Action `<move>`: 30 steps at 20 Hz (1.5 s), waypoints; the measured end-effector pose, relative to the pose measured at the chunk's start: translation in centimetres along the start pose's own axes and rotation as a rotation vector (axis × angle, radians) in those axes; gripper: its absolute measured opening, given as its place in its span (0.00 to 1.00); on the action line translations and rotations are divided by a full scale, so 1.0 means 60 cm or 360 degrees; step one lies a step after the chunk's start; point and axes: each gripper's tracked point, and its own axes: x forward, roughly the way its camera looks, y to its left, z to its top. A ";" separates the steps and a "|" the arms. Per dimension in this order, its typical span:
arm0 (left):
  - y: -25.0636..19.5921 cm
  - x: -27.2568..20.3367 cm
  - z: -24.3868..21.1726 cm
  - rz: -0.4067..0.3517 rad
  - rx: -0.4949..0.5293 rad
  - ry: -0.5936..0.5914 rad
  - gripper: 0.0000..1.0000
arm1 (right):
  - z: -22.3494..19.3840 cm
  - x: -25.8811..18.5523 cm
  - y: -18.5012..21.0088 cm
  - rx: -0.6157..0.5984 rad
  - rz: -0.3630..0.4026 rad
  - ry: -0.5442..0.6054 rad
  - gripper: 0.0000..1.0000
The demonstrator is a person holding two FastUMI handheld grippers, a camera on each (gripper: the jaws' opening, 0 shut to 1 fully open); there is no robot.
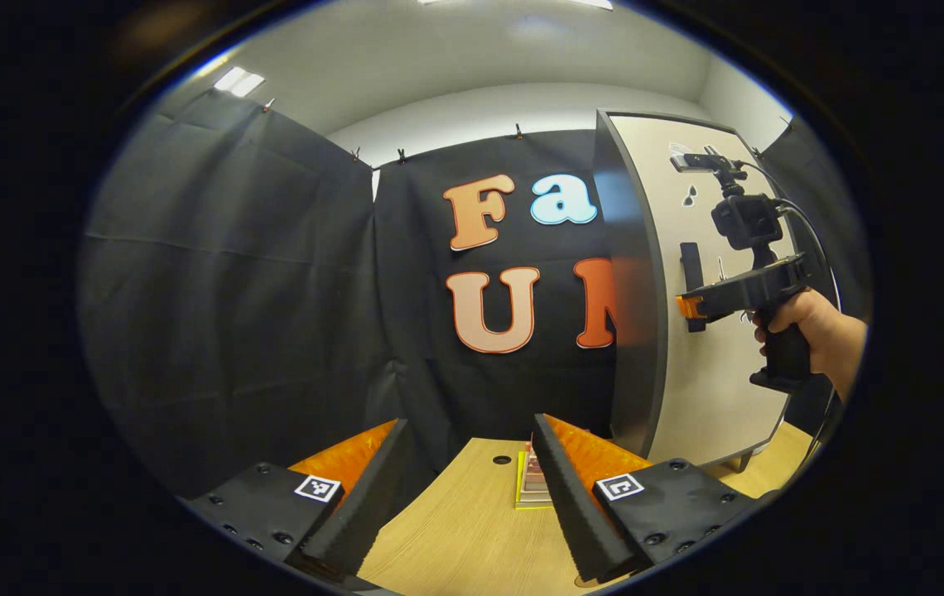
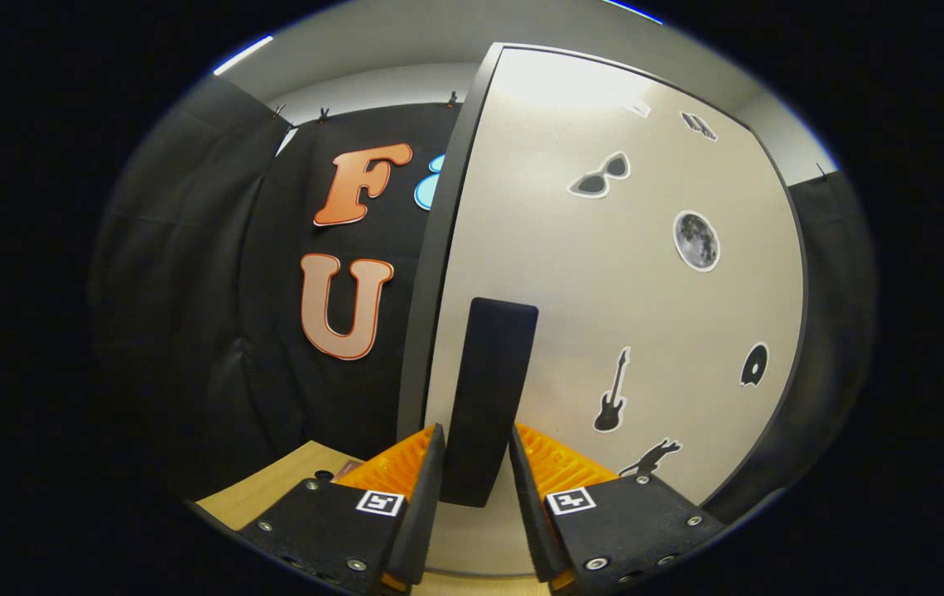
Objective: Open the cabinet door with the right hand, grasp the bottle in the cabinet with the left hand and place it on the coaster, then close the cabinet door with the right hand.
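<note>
Right now the task is at its first step. One cabinet door [image 2: 604,273], pale with dark stickers, appears shut or barely ajar. In the right gripper view the right gripper [image 2: 476,472] has its fingers either side of the door's single dark handle [image 2: 488,397], very close to it; whether both press on it cannot be told. In the left gripper view the same gripper [image 1: 691,308] sits at the handle, held by a hand [image 1: 811,331].

The left gripper [image 1: 468,488] waits spread wide, gripping nothing, above the desk [image 1: 455,530]. One small square item, probably the coaster [image 1: 532,484], lies near the desk's far edge by the cabinet's foot. The bottle is presumably behind the door.

Left to do: opening, fetching, placing, closing.
</note>
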 end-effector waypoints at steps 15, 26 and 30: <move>-0.013 0.033 -0.003 -0.0053 0.0041 0.0004 0.96 | -0.006 -0.085 0.015 0.0213 0.0378 0.0058 0.26; -0.197 0.040 0.042 -0.0225 0.0048 -0.0065 0.96 | 0.001 -0.198 -0.011 0.0200 0.0646 0.0048 0.26; -0.278 0.037 0.047 -0.0364 0.0075 -0.0072 0.94 | -0.001 -0.213 -0.023 0.0195 0.0733 0.0014 0.26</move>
